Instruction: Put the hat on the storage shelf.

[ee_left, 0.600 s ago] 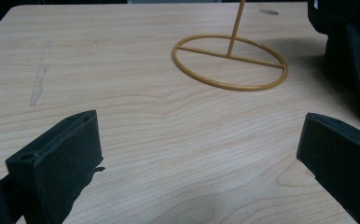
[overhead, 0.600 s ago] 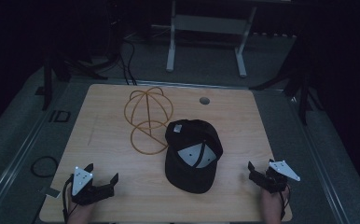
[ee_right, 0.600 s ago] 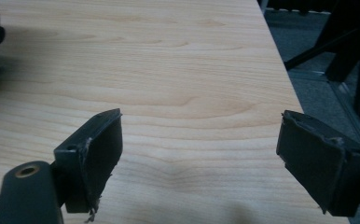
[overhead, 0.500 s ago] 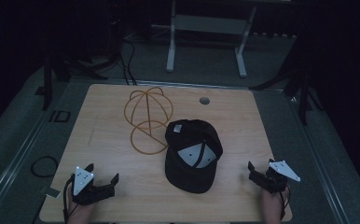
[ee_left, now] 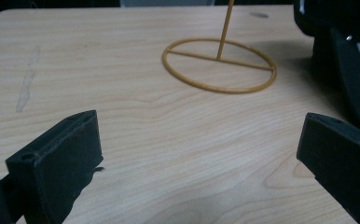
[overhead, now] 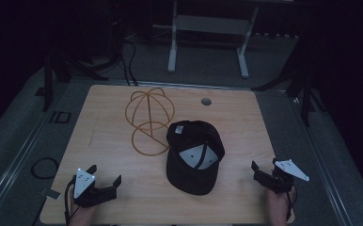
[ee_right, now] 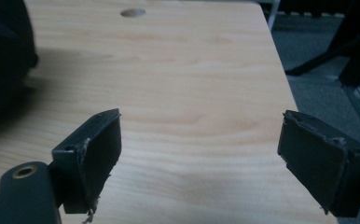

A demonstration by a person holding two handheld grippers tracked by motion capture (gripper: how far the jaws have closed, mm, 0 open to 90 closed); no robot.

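1. High view: a black cap (overhead: 193,157) lies on the wooden table (overhead: 109,127), roughly at its middle, with a grey patch showing on its upper side.
2. Just left of the cap and a little beyond it stands a yellow wire stand (overhead: 149,121), a round ring base flat on the wood with a domed cage rising from it; the ring's edge looks to touch or nearly touch the cap.
3. Beyond the cap, toward the far edge, a small round hole (overhead: 206,101) sits in the tabletop.
4. Left of the cap and nearer the person, well apart from it, the left gripper (overhead: 105,179) rests low over the table with a hand under it; its jaws are spread wide and nothing is between them.
5. Left gripper view: the two black jaws stand far apart over bare wood, the ring base (ee_left: 220,65) lies ahead, and the cap (ee_left: 350,70) fills the right side.
6. Right of the cap, near the table's corner and clear of it, the right gripper (overhead: 263,171) has its jaws spread wide too, holding nothing.
7. Right gripper view: bare wood lies between the jaws, and the cap (ee_right: 3,65) is a dark mass at the left, apart from them.
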